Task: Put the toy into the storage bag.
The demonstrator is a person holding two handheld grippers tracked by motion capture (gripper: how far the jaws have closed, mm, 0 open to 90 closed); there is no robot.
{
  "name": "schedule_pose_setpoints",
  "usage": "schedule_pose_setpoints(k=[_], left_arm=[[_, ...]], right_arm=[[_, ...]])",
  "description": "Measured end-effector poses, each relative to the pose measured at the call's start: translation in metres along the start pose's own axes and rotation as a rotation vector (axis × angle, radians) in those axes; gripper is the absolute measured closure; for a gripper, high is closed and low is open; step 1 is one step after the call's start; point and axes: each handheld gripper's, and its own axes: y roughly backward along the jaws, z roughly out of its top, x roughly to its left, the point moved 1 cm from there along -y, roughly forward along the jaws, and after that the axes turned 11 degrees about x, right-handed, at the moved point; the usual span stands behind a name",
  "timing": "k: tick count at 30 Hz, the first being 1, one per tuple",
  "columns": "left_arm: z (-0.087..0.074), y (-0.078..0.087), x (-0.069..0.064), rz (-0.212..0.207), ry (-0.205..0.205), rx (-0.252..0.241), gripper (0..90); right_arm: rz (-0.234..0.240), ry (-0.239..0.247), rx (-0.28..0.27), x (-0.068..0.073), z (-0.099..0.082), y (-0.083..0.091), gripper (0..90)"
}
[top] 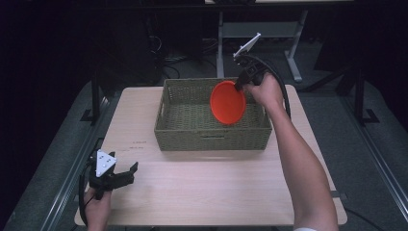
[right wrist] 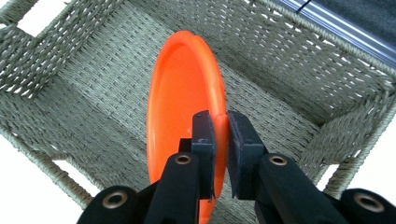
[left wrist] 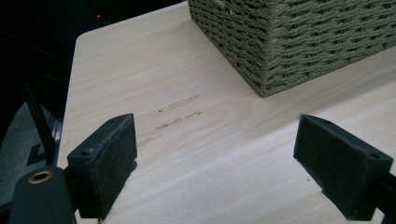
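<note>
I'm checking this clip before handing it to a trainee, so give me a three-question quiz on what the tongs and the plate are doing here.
1. True or false: the right tongs grip the orange plate by its rim.
2. Where is the plate? A) flat on the table B) held on edge over the woven basket C) in the left tongs
3. Fill in: the left tongs are ____, holding nothing.

Key: 1 true; 2 B; 3 open
</note>
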Motion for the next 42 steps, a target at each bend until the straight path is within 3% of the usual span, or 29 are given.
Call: schedule_pose_setpoints(k=[16, 30, 31, 33, 35, 36, 40, 42], left_arm=[[0.0, 0.0, 0.0, 0.0, -0.001, 0.003, 12.8], [0.0, 0.001, 0.0, -0.001, 0.001, 0.001, 12.8], [0.0, 0.001, 0.0, 0.0, 0.001, -0.001, 12.8], [0.0, 0.001, 0.0, 0.0, 0.001, -0.001, 12.8], [0.0, 0.001, 0.0, 0.0, 0.001, 0.0, 12.9], [0.0, 0.001, 0.0, 0.0, 0.003, 0.001, 12.9], [0.0, 0.001, -0.001, -0.001, -0.004, 0.004, 12.9], [0.001, 0.001, -0.002, -0.002, -0.001, 0.002, 12.8]], right_arm=[[0.022, -0.026, 0.023, -0.008, -0.004, -0.026, 81.9], [0.031, -0.036, 0.09, -0.01, -0.005, -0.058, 81.2], [0.017, -0.038, 0.087, -0.01, -0.005, -0.058, 81.2], [0.037, -0.044, 0.077, -0.012, -0.006, -0.059, 80.8], [0.042, -0.048, 0.081, -0.013, -0.006, -0.058, 79.5], [0.03, -0.06, 0.076, -0.014, -0.007, -0.057, 71.1], [0.009, -0.07, 0.066, -0.016, -0.009, -0.051, 63.8], [0.04, -0.084, 0.043, -0.018, -0.011, -0.046, 62.8]])
